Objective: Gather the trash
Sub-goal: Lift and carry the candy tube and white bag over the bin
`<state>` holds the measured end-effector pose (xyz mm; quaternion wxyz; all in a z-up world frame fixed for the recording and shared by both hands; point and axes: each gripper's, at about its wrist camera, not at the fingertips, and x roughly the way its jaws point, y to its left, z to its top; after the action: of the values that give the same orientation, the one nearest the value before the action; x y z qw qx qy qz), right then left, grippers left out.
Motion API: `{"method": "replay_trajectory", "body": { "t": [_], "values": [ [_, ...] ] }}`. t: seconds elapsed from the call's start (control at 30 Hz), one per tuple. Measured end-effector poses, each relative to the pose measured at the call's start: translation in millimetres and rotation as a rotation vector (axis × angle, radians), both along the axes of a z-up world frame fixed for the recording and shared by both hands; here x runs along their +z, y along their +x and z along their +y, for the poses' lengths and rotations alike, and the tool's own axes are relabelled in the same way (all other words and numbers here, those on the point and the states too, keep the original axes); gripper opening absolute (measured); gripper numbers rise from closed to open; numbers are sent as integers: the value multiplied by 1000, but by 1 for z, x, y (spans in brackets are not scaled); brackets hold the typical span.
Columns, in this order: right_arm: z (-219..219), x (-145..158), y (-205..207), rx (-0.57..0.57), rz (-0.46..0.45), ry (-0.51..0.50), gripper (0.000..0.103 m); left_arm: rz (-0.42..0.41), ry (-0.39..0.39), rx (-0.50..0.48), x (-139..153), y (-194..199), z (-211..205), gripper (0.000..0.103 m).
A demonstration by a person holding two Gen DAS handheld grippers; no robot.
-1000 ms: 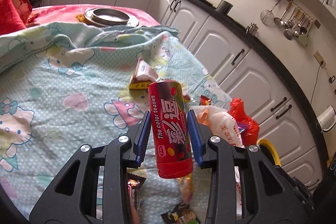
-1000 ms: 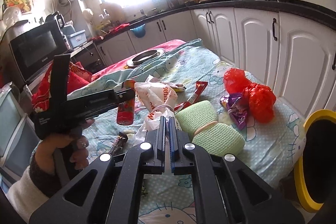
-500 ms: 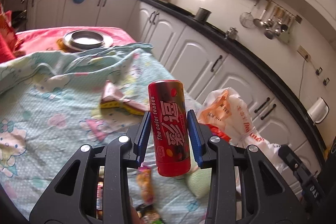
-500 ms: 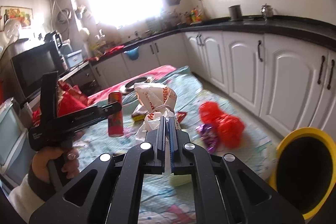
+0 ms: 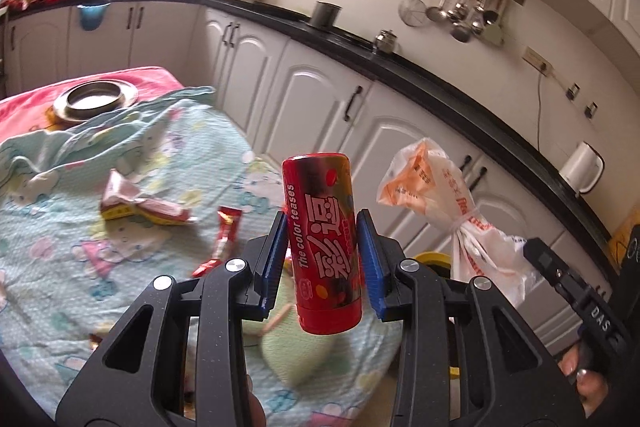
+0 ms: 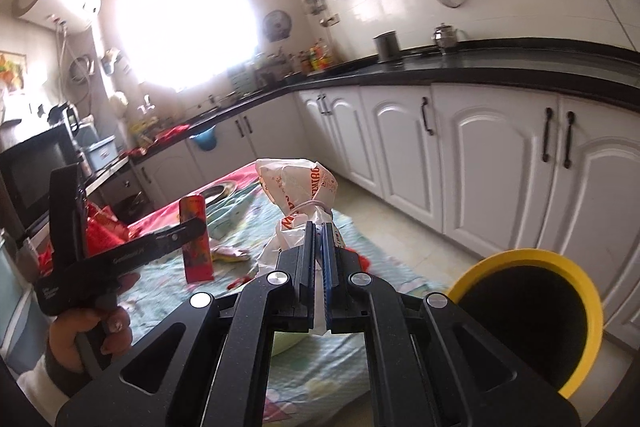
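My left gripper [image 5: 322,227] is shut on a red candy tube [image 5: 322,239] and holds it upright, lifted above the table; the tube also shows in the right wrist view [image 6: 195,239]. My right gripper [image 6: 319,231] is shut on a tied white plastic bag [image 6: 298,187], held up in the air; the bag also shows in the left wrist view [image 5: 436,195] to the right of the tube. A yellow-rimmed black bin [image 6: 532,311] stands low at the right.
The table has a pale blue cartoon cloth [image 5: 60,227] with a torn red-yellow wrapper [image 5: 136,205], a red sachet [image 5: 226,227] and a green pouch [image 5: 296,351]. A metal dish [image 5: 96,101] sits at the far end. White cabinets [image 6: 480,167] line the right.
Both grippers have risen and swung right toward the cabinets and bin, carrying the tube and the bag. The table trash has dropped lower in both views.
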<state>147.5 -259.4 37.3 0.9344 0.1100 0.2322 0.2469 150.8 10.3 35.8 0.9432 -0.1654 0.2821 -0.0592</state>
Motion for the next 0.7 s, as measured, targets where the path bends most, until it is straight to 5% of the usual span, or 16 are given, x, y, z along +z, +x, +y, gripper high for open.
{"method": "replay_trajectory", "body": {
  "t": [0.7],
  "values": [
    [-80,-12,0,-184,23,21,3,-3,65,-199,-8,14,-92,28]
  ]
}}
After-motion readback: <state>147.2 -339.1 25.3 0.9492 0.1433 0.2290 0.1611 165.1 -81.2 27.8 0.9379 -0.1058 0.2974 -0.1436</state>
